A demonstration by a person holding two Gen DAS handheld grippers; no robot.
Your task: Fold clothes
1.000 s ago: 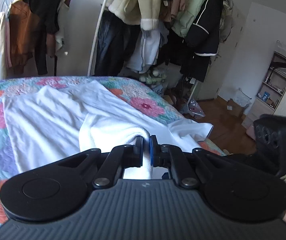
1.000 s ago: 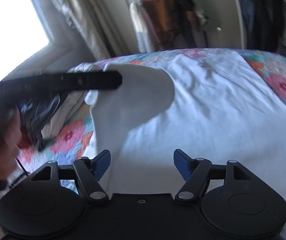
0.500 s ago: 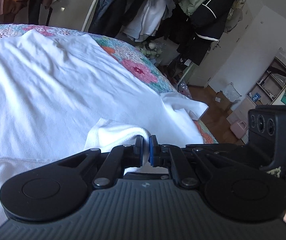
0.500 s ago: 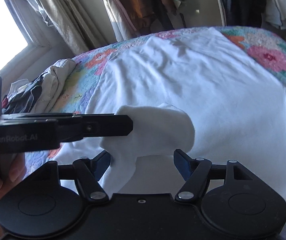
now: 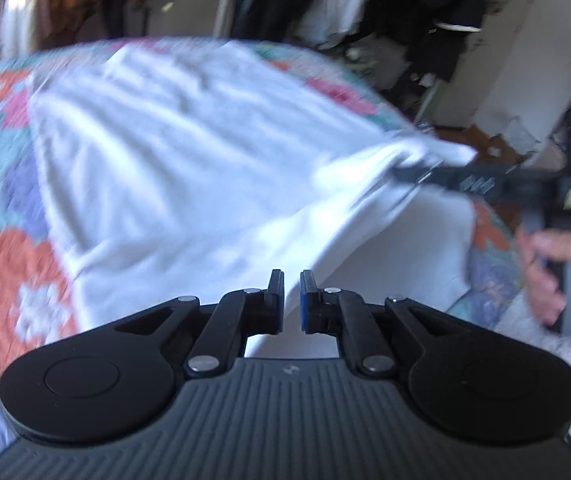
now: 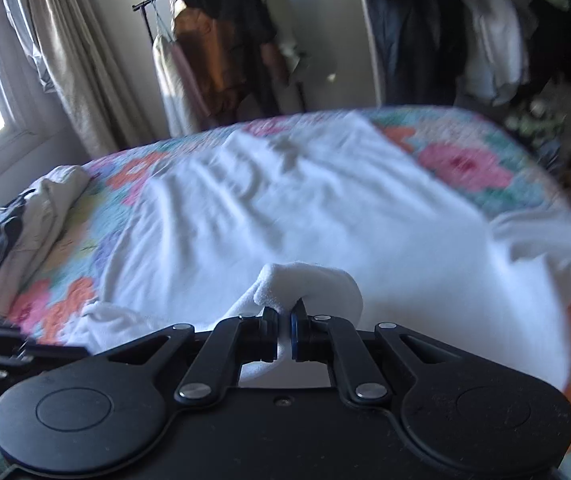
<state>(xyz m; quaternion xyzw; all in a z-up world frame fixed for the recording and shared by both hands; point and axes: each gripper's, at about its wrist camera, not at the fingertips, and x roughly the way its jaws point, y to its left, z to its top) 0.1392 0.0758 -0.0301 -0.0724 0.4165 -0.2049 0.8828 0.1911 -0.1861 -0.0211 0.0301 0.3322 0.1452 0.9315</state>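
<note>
— While you ask about the left side first: what is the left gripper (image 5: pixel 292 300) doing?

— A second ago I had it pinched on a fold of the white garment (image 5: pixel 189 152). Now its pads stand a sliver apart, and I see no cloth caught between them. It hangs over the near edge of the floral quilt (image 5: pixel 9 264), with the garment spread beyond it.

— And the garment itself?

— It lies across the middle of the quilt, wrinkled, with flowers showing along the quilt's left border. The fold I was lifting there is gone; that side lies flatter than it did half a second ago. The view is blurred, so I cannot read the fine creases.

— Further right?

— Over the quilt's right edge, my right gripper (image 5: pixel 417 170) reaches in from the side with a bunch of cloth drawn up taut at its tip. My right hand (image 5: pixel 557 276) grips its handle beyond the quilt's edge.

— What does its own camera show?

— The right gripper (image 6: pixel 284 330) was spread wide before. Now it is clamped on a rounded fold of the garment (image 6: pixel 325 208), raised just above the near end of the quilt (image 6: pixel 465 168). A heap of other clothes (image 6: pixel 25 224) sits on the quilt's far left side.
</note>
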